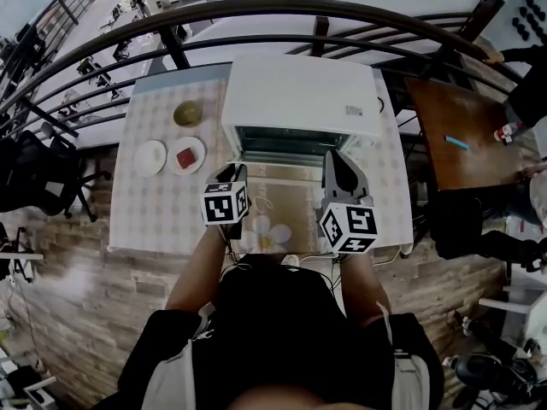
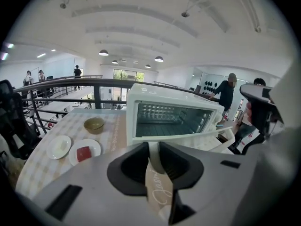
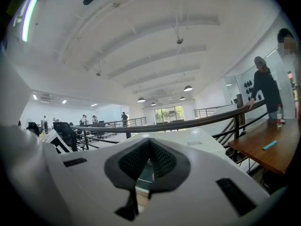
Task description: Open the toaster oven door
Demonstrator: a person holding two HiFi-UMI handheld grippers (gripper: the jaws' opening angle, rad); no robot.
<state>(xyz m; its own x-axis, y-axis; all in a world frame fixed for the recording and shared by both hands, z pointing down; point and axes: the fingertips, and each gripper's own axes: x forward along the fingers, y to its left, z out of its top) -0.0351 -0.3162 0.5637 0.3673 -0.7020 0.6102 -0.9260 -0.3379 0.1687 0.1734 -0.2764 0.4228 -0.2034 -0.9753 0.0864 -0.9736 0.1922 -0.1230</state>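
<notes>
Evidently done: toaster oven (image 1: 299,96) at tabletop (image 1: 137,207) rear, door (image 2: 188,140) dropped flat, cavity exposed. Left gripper (image 1: 239,173) at oven's front-left, jaws part-open, no evident grip. Right gripper (image 1: 335,159) front-right, jaws at slit, empty. Remaining: withdraw.

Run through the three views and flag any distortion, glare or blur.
Head view: the fisheye lens bows the dark metal railing into arcs, and the top of the white toaster oven is washed out. Left gripper view: a black circular vignette rings the picture; the oven interior is sharp, while the left gripper in the foreground is soft. Right gripper view: a ceiling strip light flares at upper left, and the edges are stretched.
</notes>
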